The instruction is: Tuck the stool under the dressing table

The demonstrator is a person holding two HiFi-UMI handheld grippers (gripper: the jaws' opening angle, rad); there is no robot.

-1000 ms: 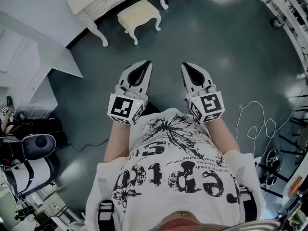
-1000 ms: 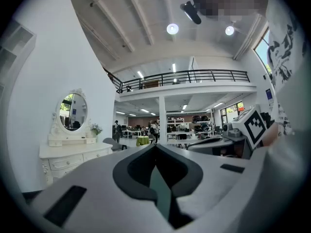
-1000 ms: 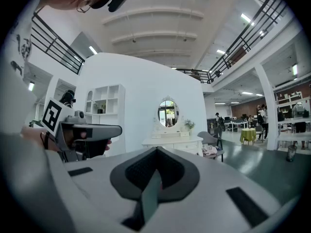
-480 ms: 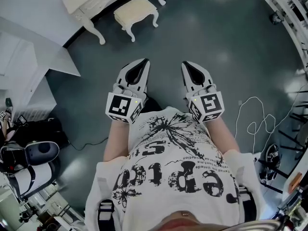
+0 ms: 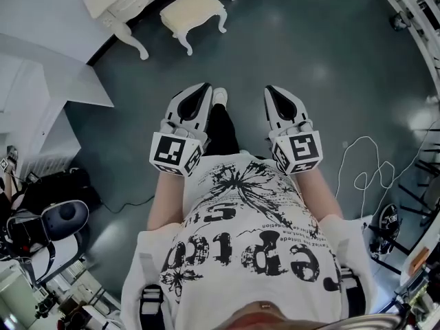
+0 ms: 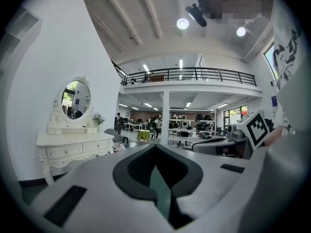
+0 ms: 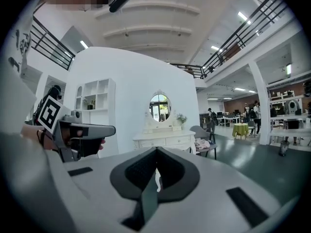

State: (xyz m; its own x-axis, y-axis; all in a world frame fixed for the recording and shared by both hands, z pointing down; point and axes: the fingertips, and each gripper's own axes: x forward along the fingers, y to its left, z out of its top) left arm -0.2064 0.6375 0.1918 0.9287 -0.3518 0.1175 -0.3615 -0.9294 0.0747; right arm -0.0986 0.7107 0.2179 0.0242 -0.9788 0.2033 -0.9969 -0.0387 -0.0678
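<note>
The cream stool point(image 5: 192, 9) with curved white legs stands on the dark floor near the top of the head view, just right of the white dressing table point(image 5: 118, 4). My left gripper point(image 5: 198, 96) and right gripper point(image 5: 277, 96) are held side by side in front of my torso, well short of the stool, both shut on nothing. The left gripper view shows the dressing table point(image 6: 73, 147) with its oval mirror point(image 6: 75, 98) far left, beyond the shut jaws. In the right gripper view the dressing table point(image 7: 165, 141) stands straight ahead. Neither gripper view shows the stool.
My black trouser leg and white shoe point(image 5: 218, 96) reach out between the grippers. White steps and a wall point(image 5: 48, 88) lie to the left, with black bags and gear point(image 5: 58, 208) below them. A white cable point(image 5: 364, 174) loops on the floor at right. A chair with clothes point(image 7: 206, 141) stands beside the table.
The stool and dressing table have slid up toward the top edge of the head view. A leg with a white shoe has stepped out between the grippers. Both grippers stay shut.
</note>
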